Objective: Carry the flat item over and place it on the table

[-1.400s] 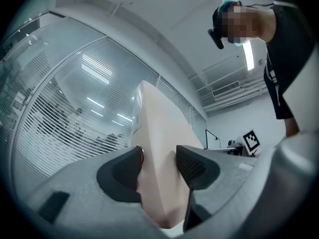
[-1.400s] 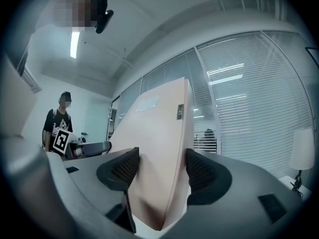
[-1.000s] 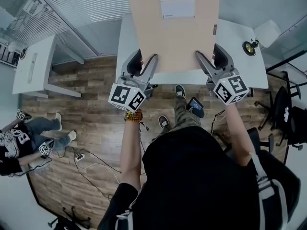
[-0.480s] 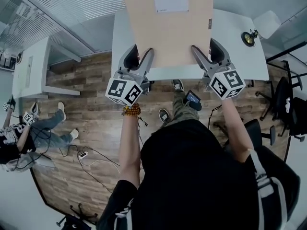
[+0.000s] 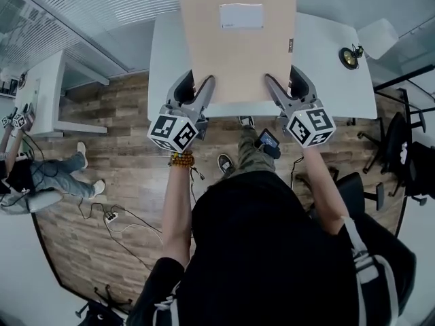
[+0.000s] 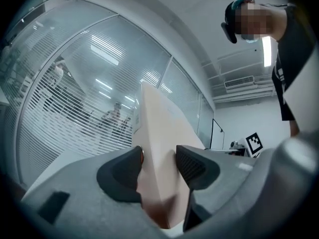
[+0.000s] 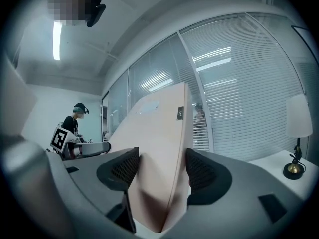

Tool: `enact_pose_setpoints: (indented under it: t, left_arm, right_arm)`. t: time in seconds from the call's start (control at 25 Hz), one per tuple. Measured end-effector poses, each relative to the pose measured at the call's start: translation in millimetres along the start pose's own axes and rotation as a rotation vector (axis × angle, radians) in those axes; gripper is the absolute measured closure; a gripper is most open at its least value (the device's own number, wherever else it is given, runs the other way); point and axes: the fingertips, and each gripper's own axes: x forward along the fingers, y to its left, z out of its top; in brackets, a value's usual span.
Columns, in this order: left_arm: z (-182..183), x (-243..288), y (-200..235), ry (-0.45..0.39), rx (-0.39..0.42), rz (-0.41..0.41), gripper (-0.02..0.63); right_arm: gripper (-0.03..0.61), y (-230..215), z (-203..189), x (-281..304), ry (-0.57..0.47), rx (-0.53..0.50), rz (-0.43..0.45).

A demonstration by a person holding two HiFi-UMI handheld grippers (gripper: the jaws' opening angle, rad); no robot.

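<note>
No word or number can be read; only blank-looking labels and coded squares show.
On the flat box (image 5: 238, 53), a white rectangular label (image 5: 240, 15) carries a line of print too small to make out, and a small dark tag (image 5: 290, 45) near its right edge is equally illegible; the right gripper view shows that tag (image 7: 180, 113) again, still unreadable. The left cube (image 5: 174, 133) and the right cube (image 5: 310, 126) on the grippers bear black-and-white square markers, which are patterns rather than letters. A similar marker (image 6: 254, 142) shows far off in the left gripper view, and another (image 7: 59, 139) in the right gripper view.
</note>
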Motion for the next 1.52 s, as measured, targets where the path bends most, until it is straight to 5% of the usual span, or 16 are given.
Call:
enact_pose_setpoints:
  t: [1.52]
  left_arm:
    - [-129, 145, 78, 0.253, -0.205, 0.105, 0.390]
  right_arm:
    - [0.304, -153, -110, 91, 0.205, 0.203, -0.039]
